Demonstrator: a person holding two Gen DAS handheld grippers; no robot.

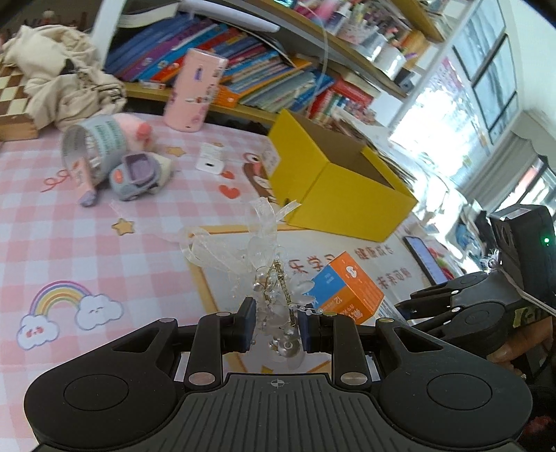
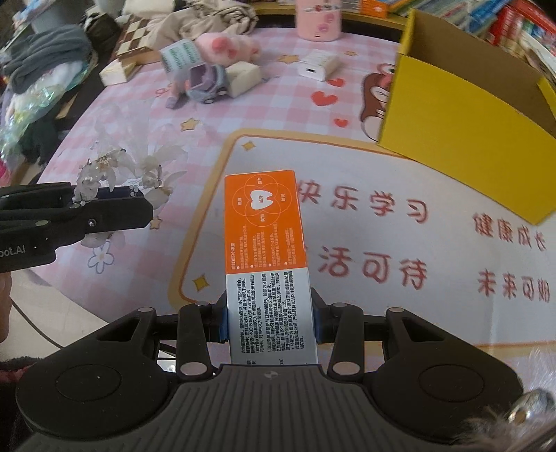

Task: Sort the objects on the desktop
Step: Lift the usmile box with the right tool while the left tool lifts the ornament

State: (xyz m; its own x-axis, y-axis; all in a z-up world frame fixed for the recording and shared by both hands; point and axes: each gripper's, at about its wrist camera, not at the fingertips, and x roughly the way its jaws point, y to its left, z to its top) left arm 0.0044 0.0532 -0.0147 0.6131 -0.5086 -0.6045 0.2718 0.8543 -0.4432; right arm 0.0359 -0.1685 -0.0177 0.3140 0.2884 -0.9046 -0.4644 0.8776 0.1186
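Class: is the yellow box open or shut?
Open. The yellow box has no lid on top, and its brown inside walls show in both views.

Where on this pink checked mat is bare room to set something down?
Bare: the white panel between the orange-and-white carton and open yellow cardboard box. Crowded: the far corner around the purple toy car and pink cylinder.

The right claw [image 2: 270,321] clamps an orange-and-white carton [image 2: 266,250]; a yellow box [image 2: 462,139] sits at two o'clock on the bench [image 2: 417,313]
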